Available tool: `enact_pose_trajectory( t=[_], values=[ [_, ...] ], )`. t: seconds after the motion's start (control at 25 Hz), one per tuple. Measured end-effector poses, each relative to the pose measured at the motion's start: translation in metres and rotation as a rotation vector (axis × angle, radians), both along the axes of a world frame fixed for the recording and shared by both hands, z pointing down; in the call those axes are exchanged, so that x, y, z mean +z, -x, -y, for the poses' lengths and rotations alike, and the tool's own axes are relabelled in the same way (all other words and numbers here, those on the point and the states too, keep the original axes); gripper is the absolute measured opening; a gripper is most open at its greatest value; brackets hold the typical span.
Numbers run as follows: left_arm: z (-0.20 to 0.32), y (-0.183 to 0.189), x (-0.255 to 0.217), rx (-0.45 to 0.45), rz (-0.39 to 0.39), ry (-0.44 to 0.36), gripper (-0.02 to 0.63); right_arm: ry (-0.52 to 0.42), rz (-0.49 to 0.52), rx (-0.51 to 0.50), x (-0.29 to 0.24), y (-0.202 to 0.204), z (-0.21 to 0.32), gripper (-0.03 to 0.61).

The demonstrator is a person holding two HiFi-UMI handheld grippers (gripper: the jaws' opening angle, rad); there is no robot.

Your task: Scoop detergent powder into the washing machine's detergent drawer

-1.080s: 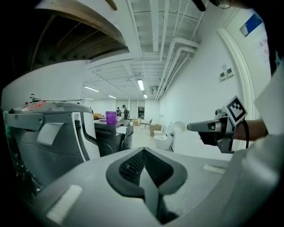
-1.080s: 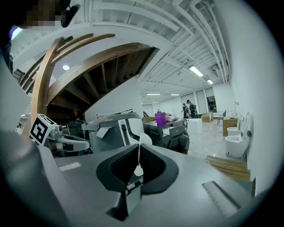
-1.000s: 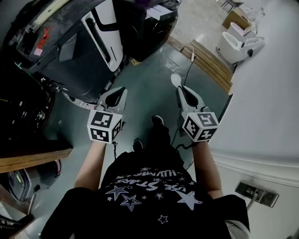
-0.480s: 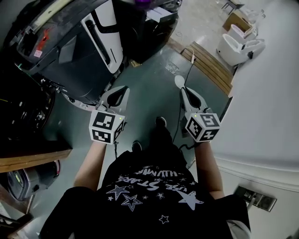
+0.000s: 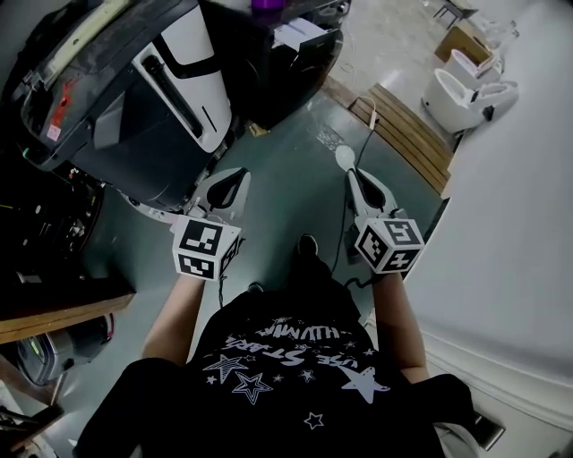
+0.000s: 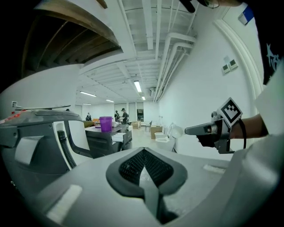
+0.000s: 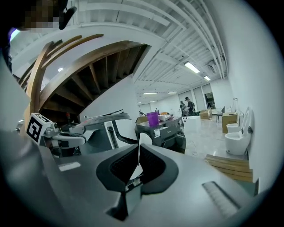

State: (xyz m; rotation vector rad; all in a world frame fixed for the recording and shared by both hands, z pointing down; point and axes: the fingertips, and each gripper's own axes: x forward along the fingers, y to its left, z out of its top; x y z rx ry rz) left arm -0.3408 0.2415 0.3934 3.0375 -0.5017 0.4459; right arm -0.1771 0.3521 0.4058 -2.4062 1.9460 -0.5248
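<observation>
My right gripper is shut on the handle of a white scoop, whose bowl sticks out past the fingertips above the grey floor. In the right gripper view the scoop shows edge-on between the dark pads. My left gripper is shut with nothing in it, held level with the right one, a short way to its left. A dark washing machine with a white front panel stands at the upper left, just beyond the left gripper. A purple cup sits on a dark cabinet behind it. No detergent drawer or powder shows.
A wooden pallet lies on the floor ahead right, with white toilets beyond it. A white wall runs close along the right. A wooden shelf edge juts in at the left. A cable trails on the floor.
Both grippers have drifted slightly forward and up in the view, keeping their spacing. The machine and the pallet have shifted a little as the head moved. Neither gripper's state has changed.
</observation>
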Motion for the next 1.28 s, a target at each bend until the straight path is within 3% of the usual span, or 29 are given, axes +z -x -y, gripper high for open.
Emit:
enact_pose_trajectory(
  t=[0.52, 0.96, 1.28],
  values=[
    [0.073, -0.173, -0.014, -0.114, -0.008, -0.037, 0.0, -0.026, 0.031, -0.118, -0.001, -0.182, 0.092, 0.035],
    [0.123, -0.228, -0.008, -0.184, -0.007, -0.022, 0.0, -0.037, 0.075, -0.161, 0.01, -0.246, 0.151, 0.035],
    [0.222, -0.257, -0.001, -0.198, -0.044, -0.013, 0.0, -0.014, 0.072, -0.159, 0.017, -0.277, 0.245, 0.035]
  ],
)
